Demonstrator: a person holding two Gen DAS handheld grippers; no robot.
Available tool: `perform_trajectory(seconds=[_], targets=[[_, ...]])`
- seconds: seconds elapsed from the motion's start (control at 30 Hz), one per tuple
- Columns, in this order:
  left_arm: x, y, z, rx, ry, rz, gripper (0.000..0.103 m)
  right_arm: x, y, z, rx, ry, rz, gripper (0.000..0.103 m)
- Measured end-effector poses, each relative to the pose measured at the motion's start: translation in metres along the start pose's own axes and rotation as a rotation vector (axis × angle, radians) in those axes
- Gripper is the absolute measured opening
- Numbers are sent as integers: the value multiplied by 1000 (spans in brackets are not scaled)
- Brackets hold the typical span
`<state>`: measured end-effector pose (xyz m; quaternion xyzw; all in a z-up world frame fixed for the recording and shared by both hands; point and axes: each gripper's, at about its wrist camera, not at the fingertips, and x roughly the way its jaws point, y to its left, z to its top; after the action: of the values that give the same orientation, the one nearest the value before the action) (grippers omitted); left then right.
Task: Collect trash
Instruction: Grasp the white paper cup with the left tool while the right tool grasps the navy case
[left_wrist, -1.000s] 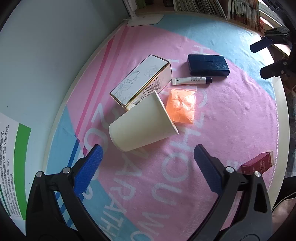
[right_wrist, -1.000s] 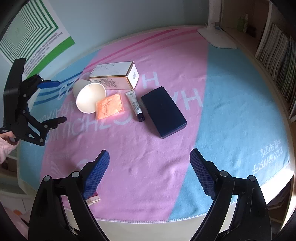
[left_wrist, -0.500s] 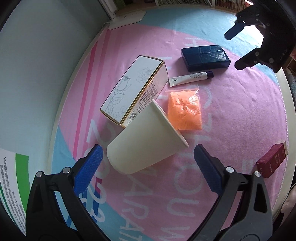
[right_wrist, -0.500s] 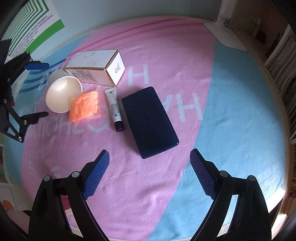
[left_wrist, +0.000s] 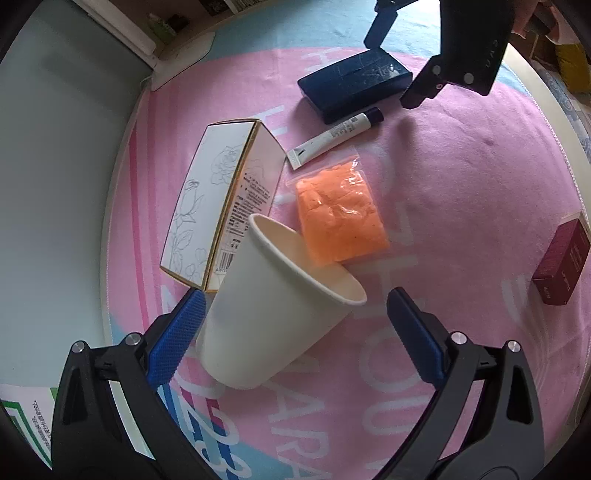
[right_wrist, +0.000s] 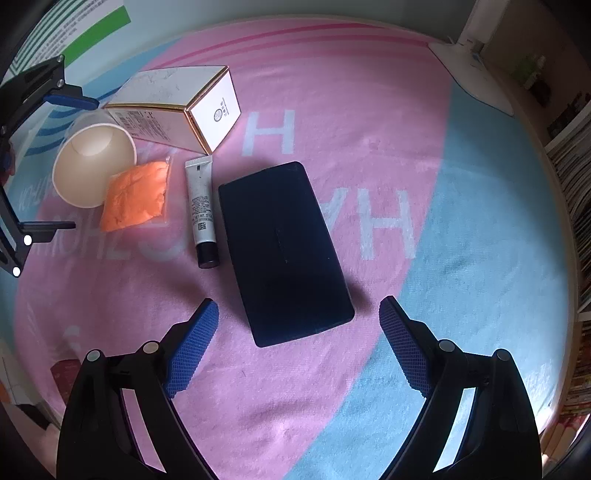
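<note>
Both grippers hang wide open, gripping nothing. The left gripper (left_wrist: 295, 328) straddles the tipped paper cup (left_wrist: 273, 314), which lies beside the orange bag (left_wrist: 341, 218). The right gripper (right_wrist: 299, 343) hovers over the dark blue case (right_wrist: 284, 251) on the pink towel (right_wrist: 369, 110).

Lying tipped between the wide-open left tongs (left_wrist: 295, 325): paper cup (left_wrist: 273, 314), its base at the left pad. Crowding the cup's far side: rose-print box (left_wrist: 218, 206) and orange bag (left_wrist: 340, 214), both touching its rim. Running just beside the dark case (right_wrist: 284, 251): tube (right_wrist: 201, 206). Hanging spread over the case's near end: right tongs (right_wrist: 299, 328). Leaving bare blanket (right_wrist: 461, 236) beyond.
</note>
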<state>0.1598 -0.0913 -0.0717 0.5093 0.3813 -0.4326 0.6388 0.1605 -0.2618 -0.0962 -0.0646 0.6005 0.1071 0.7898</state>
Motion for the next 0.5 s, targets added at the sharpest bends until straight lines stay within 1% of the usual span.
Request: perform_trajectory(seconds=[0.13,0.2,0.27,0.3,0.37,0.43,0.5], targets=[[5,-1,1,34,-5,14,92,5,0,1,-14,1,4,88],[6,-1,3,42,-1,30,86,5,-1,2,-12,-6,8,88],[9,4,7,47,4,46,79,5,-1,2,-5,-19,13,88],[9,6,8,40,5,41,76,5,0,2,-9,-24,7,87],[11,11,9,37,6,43,70,4,2,2,-16,-38,2,81],[8,12,8,27,4,41,67,1,3,3,-10,-50,3,59],[6,13,7,18,7,42,64,-2,0,4,-13,-42,-7,59]])
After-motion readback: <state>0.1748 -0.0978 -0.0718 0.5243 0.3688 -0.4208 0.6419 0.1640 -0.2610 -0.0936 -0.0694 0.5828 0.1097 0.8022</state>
